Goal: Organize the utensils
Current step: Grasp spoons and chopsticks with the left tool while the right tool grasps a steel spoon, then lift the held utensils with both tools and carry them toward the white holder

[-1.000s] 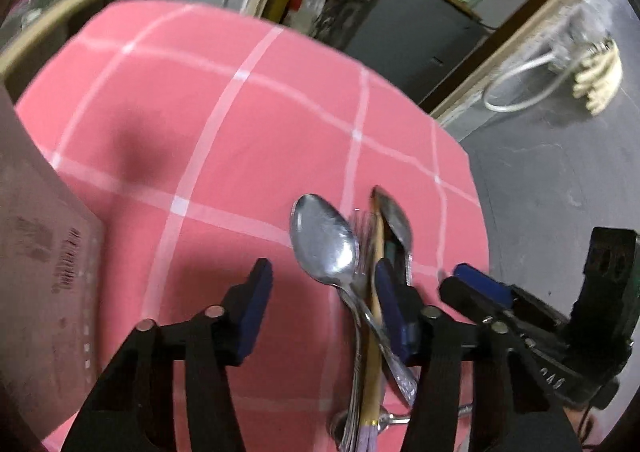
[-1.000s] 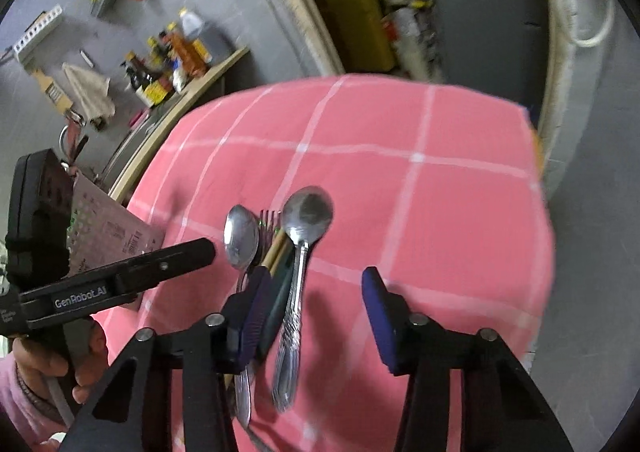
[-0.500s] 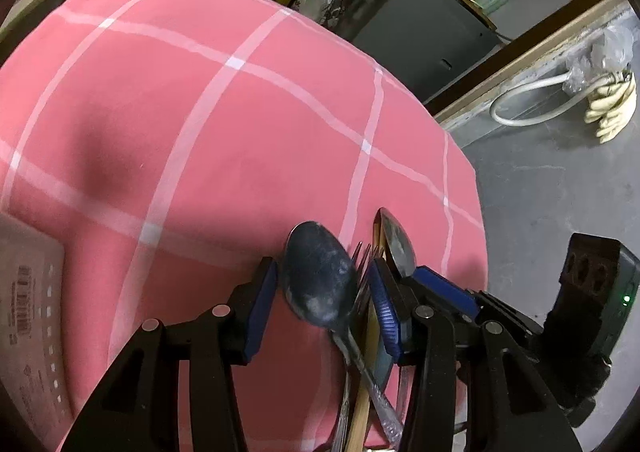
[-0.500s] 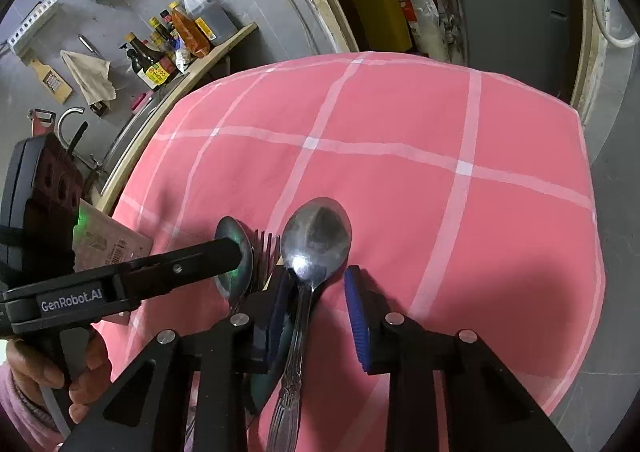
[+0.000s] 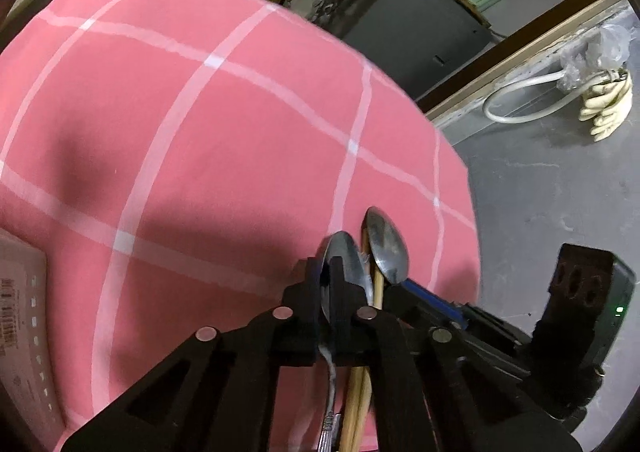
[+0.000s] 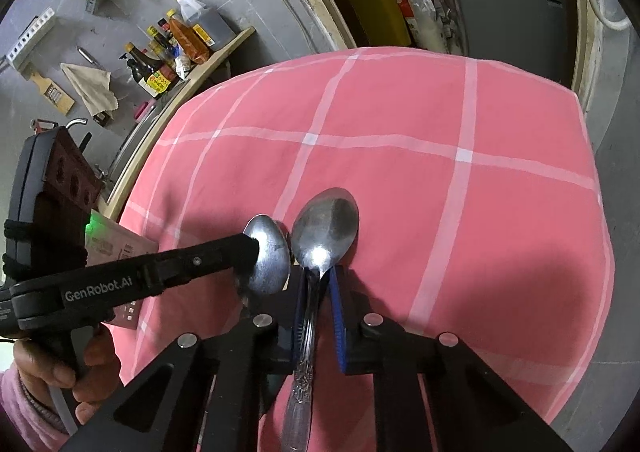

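Two spoons are gripped at once above the pink checked tabletop (image 6: 460,123). The smaller spoon (image 6: 268,260) is pinched at its bowl by the left gripper (image 5: 325,276), whose fingers have just closed tight on it. The larger spoon (image 6: 326,228) is held at its neck between the blue pads of the right gripper (image 6: 320,292) — its fingers have just been closing, and the patterned handle runs back between them. Wooden chopsticks (image 5: 358,392) are seen beside the smaller spoon, near the tabletop's right edge.
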### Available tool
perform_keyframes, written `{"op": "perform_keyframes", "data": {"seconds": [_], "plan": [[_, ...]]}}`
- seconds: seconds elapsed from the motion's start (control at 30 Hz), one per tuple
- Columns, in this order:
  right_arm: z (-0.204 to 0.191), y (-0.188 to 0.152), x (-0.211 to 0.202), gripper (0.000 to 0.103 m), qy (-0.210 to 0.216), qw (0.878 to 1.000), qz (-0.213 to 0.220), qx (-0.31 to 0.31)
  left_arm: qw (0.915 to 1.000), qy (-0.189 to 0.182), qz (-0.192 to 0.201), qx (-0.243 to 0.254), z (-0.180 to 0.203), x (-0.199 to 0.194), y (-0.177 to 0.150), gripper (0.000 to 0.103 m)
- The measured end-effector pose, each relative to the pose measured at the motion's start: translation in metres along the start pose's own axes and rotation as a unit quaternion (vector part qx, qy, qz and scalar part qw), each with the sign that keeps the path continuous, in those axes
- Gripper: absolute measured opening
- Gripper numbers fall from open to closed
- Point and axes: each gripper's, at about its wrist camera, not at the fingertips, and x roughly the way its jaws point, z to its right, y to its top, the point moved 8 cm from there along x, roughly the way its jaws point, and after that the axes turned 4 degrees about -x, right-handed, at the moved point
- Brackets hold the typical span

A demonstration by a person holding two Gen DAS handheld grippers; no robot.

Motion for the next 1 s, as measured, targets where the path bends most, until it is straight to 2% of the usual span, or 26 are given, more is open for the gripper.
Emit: {"op": "perform_keyframes", "data": {"seconds": [0.2, 0.47, 0.77, 0.9, 1.0], "plan": [[-0.001, -0.002, -0.009, 0.007, -0.006, 1.0, 0.025, 0.004, 0.9992, -0.012, 0.009, 0.037, 0.018, -0.003, -0.002, 0.0], [0.001, -0.007, -0.015, 0.007, -0.018, 0.999, 0.043, 0.012, 0.9985, -0.041, -0.022, 0.029, 0.022, 0.008, -0.007, 0.0], [0.005, -0.012, -0.011, 0.006, -0.014, 0.998, 0.051, 0.041, 0.997, -0.048, -0.061, 0.006, 0.023, 0.018, 0.004, 0.0], [0.004, -0.012, -0.011, 0.006, -0.019, 0.997, 0.055, 0.041, 0.9973, -0.049, -0.05, 0.022, 0.026, 0.013, 0.006, 0.0], [0.0, -0.013, -0.017, 0.006, -0.035, 0.996, 0.072, 0.032, 0.9976, -0.042, -0.022, 0.051, 0.033, 0.003, 0.004, 0.0]]}}
